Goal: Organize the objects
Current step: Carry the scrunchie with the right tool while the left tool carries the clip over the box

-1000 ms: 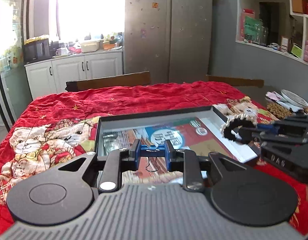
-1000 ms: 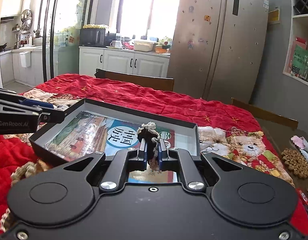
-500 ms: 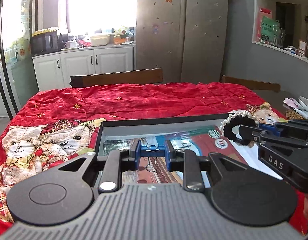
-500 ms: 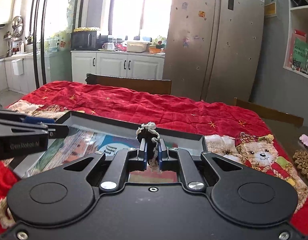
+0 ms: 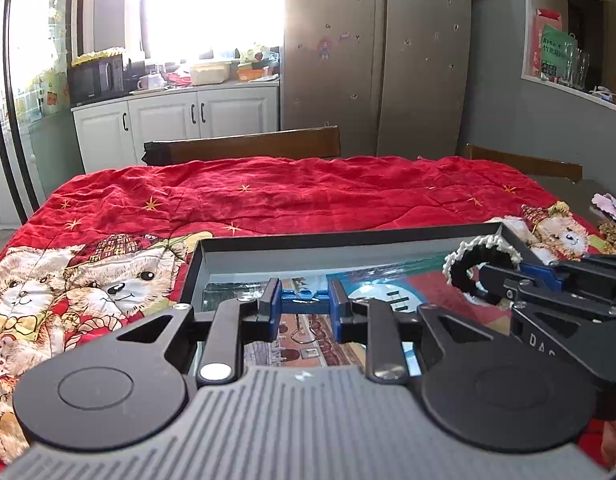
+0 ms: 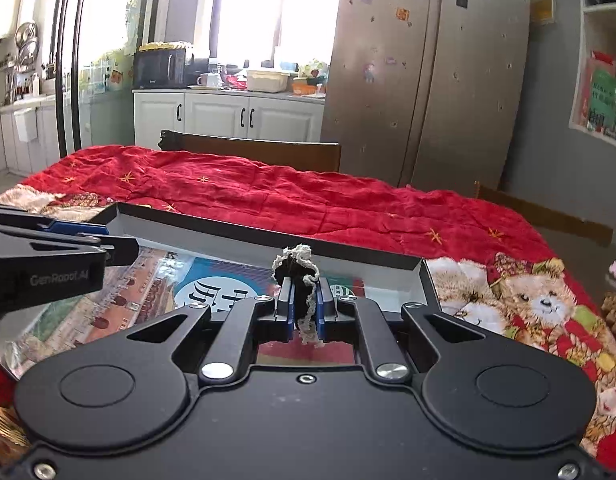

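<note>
My left gripper (image 5: 304, 300) is shut on a blue binder clip (image 5: 304, 298) and holds it over the near part of an open black box (image 5: 327, 240) with a printed picture on its floor. My right gripper (image 6: 304, 300) is shut on a black hair scrunchie with a white crocheted edge (image 6: 298, 268). It holds the scrunchie above the box (image 6: 268, 236) near its right side. The scrunchie (image 5: 479, 264) and the right gripper also show in the left wrist view. The left gripper's fingers (image 6: 68, 240) show at the left of the right wrist view.
The box lies on a red teddy-bear cloth (image 5: 268, 196) over a table. Two wooden chair backs (image 5: 244, 146) stand behind it. A brown woven coaster (image 6: 615, 312) lies at the right edge. A fridge (image 5: 375, 56) and white cabinets (image 5: 176, 120) are beyond.
Both grippers have risen and tilted up over the box, so less of its floor shows. Each keeps its hold: the clip in the left, the scrunchie in the right.
</note>
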